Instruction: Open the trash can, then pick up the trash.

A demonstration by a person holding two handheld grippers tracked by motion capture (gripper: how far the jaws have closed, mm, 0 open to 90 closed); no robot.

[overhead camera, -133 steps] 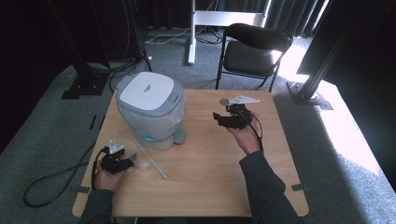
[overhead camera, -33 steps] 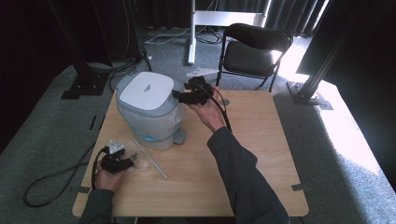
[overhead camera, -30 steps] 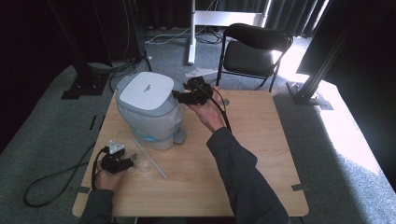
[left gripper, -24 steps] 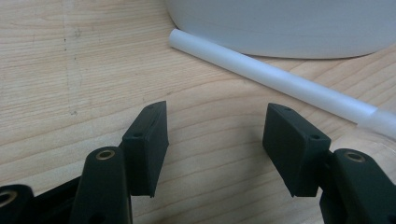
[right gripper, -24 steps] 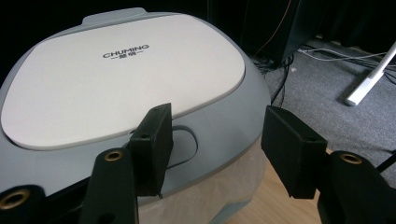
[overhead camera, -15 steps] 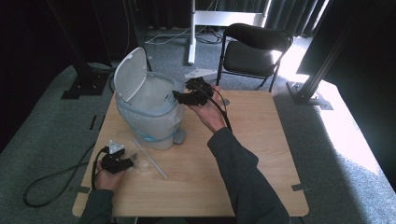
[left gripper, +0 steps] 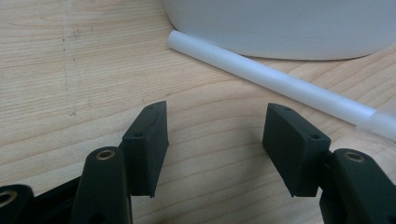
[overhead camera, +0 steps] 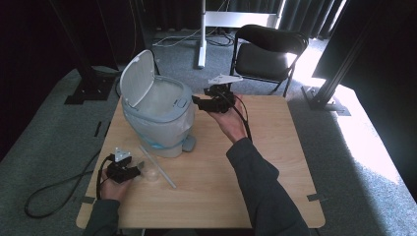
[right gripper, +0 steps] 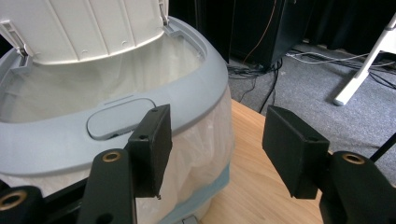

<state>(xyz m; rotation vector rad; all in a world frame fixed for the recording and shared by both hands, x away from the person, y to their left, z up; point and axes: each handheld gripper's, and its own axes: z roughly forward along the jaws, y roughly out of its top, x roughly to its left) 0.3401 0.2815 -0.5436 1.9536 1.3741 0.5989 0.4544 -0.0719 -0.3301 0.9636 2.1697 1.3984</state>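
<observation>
Just now sprung open: white hinged lid of the grey-and-white plastic bin, flat a second ago, at present tilted up and back on its rear hinge. Bares the white bag liner and the mouth of the bin, so probably marks the opening step as done and leaves the way clear for dropping something in. Looks like the work of the oval grey push-button on the front rim, just ahead of the right gripper. Stands at the left rear of the light wooden table, touched by neither gripper at this moment.

Right gripper: held level above the table on an outstretched forearm, pointing leftward at the bin's rim, near it but apart. Jaws parted, just been closing a little, nothing between them. Seen in the right gripper view framing rim and button without contact.

Left gripper: resting low at the near left corner, unmoved from the earlier frames. Jaws spread wide and empty, bare wood between them. Lying just beyond: long translucent white plastic straw, slanting across the table from the foot of the bin. Beside it, a small clear plastic cup, close to the jaw tips; whether touching, cannot tell. Likely next for the bin, judging by the raised lid.
</observation>
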